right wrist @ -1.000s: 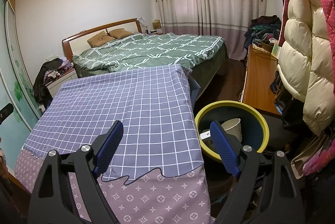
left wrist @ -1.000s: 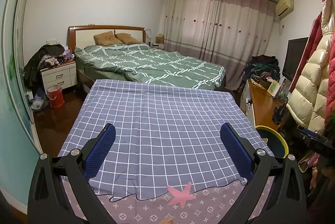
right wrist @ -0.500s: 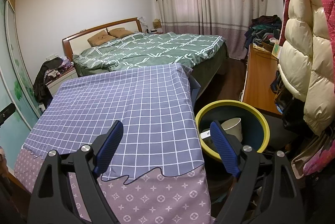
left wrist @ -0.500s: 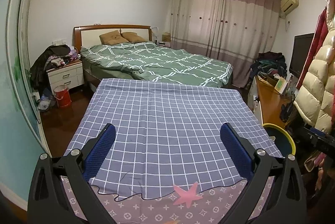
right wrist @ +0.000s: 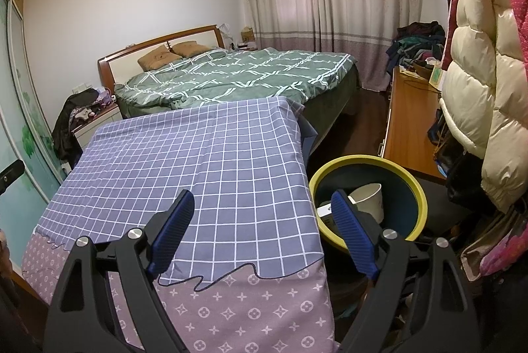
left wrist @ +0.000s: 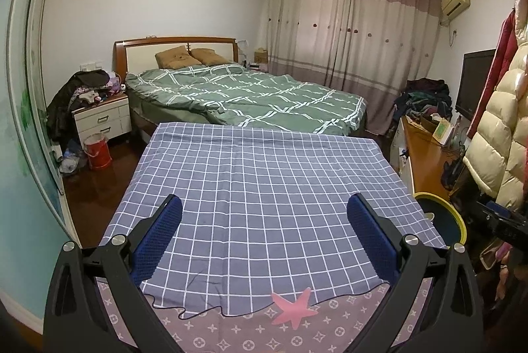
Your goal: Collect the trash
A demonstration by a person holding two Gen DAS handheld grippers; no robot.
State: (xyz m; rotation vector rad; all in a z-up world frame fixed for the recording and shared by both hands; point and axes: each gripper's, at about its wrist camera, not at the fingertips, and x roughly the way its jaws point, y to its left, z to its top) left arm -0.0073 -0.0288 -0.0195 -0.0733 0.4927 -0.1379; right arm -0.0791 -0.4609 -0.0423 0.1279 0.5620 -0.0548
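Observation:
A dark bin with a yellow rim (right wrist: 406, 178) stands on the floor right of the table; a white paper cup (right wrist: 369, 197) and other white trash lie inside. The bin also shows in the left wrist view (left wrist: 457, 217). The table carries a blue checked cloth (left wrist: 264, 188) over a pink patterned cloth; no loose trash shows on it. My left gripper (left wrist: 264, 221) is open and empty above the table's near edge. My right gripper (right wrist: 262, 214) is open and empty above the table's right near corner, its right finger over the bin.
A bed with a green quilt (left wrist: 250, 98) lies beyond the table. A white nightstand (left wrist: 102, 120) and red bucket (left wrist: 97, 151) stand at the left. A wooden desk (right wrist: 409, 128) and hanging coats (right wrist: 478, 72) line the right side.
The left wrist view has shifted slightly, with the bed and table sitting lower and further right in frame. The right gripper has barely moved. Both stay open.

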